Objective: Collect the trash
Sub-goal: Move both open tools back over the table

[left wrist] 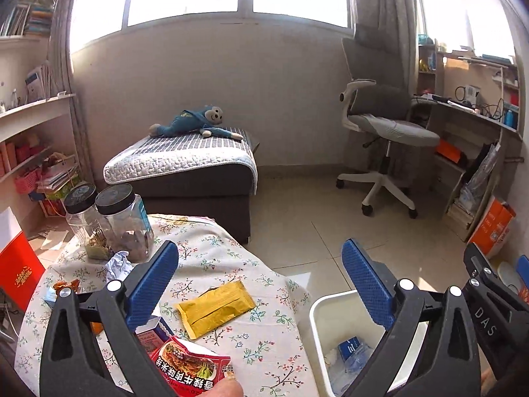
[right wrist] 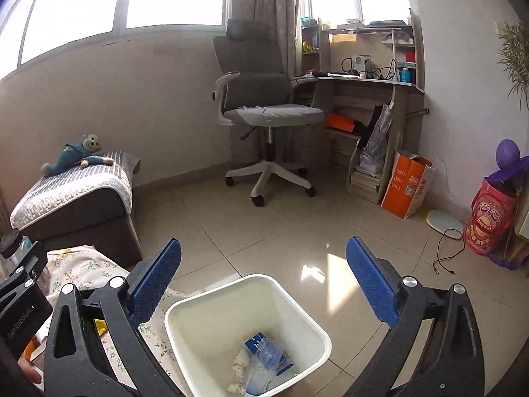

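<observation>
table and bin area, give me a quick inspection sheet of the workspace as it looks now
surface: round table with a floral cloth; tiled floor beside it.
job's things: white bin on the floor by the table, holding a blue carton, clear plastic and crumpled tissue; yellow wrapper, red snack packet and crumpled paper on the table.
clutter: two black-lidded jars, small red and white box.
grippers: left tongs open and empty above the table edge; right tongs open and empty over the bin.
cables: black lead loose on the floor near the right wall.
surroundings: office chair, desk, ottoman with a plush monkey.
</observation>
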Demonstrator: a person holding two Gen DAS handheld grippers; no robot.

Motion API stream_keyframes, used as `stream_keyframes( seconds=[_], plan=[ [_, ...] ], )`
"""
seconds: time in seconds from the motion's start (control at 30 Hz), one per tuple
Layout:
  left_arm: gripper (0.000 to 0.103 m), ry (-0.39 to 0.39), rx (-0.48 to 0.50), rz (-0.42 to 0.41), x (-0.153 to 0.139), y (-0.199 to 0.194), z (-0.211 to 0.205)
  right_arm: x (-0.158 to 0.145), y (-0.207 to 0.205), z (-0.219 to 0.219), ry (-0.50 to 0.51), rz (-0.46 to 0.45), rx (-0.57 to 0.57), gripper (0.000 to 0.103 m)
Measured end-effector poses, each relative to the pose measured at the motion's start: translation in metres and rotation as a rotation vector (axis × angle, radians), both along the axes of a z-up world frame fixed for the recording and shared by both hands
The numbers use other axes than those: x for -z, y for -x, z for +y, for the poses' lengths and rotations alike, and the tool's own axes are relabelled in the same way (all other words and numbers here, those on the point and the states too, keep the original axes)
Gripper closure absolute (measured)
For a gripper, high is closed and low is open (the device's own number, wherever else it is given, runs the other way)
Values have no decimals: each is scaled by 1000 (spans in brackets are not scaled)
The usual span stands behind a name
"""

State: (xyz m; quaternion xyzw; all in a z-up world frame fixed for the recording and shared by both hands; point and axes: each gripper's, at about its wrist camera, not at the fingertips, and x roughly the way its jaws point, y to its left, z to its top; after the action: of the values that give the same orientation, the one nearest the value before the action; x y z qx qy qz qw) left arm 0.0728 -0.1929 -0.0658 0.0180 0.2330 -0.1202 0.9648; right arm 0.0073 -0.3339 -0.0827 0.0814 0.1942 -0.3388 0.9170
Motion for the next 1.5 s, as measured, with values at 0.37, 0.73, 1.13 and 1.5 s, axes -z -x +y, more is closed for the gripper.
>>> stream_keyframes(
  seconds=[0.37, 0.73, 1.13, 1.5],
  plan=[
    [7, 0, -91, 2, -5, -13, 62, -7, -26, 48, -1, -11, -102, 7],
    [7, 1, -194, 13, -4, -22, 125, -7, -49, 104, 14, 2, -210, 7],
    [7, -17, -315, 63, 8, -37, 197, 2, -72, 166, 9, 20, -325, 7],
    [7, -15, -431, 244, 51, -69, 270, 22, -97, 214, 5, 90, -412, 7]
  ],
)
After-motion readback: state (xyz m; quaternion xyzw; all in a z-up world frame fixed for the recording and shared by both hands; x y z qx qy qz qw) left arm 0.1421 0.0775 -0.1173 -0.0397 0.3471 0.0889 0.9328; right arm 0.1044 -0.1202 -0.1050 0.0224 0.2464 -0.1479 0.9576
